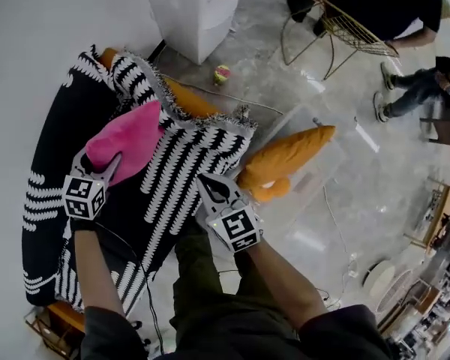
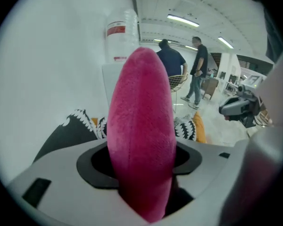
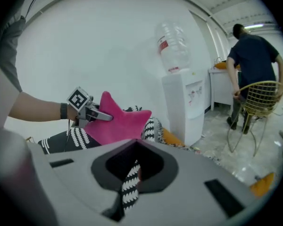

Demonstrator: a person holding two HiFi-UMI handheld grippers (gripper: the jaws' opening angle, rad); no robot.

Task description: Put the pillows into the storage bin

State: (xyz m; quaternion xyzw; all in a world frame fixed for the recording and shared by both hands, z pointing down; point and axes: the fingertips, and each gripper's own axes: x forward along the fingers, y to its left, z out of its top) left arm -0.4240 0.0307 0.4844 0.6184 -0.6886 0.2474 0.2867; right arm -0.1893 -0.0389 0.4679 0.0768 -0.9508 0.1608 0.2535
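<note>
- We are clamping the left gripper [image 1: 107,165] shut on the pink star pillow [image 1: 127,137], holding it over the black couch [image 1: 41,223] — not yet binned.
- We are pinching the black-and-white pillow [image 1: 187,163] in the right gripper [image 1: 214,190], jaws closed on its fabric.
- An orange pillow [image 1: 289,156] is apparently lying in the clear bin [image 1: 345,145] — so we are judging two left.
- We are finding the water bottle's red label [image 3: 166,46] too blurred to read.

No legible text or signs.

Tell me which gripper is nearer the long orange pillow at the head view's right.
Right. The right gripper, shut on the striped pillow, is just beside the orange pillow; the left gripper, gripping the pink star pillow, sits across the striped pillow from it.
</note>
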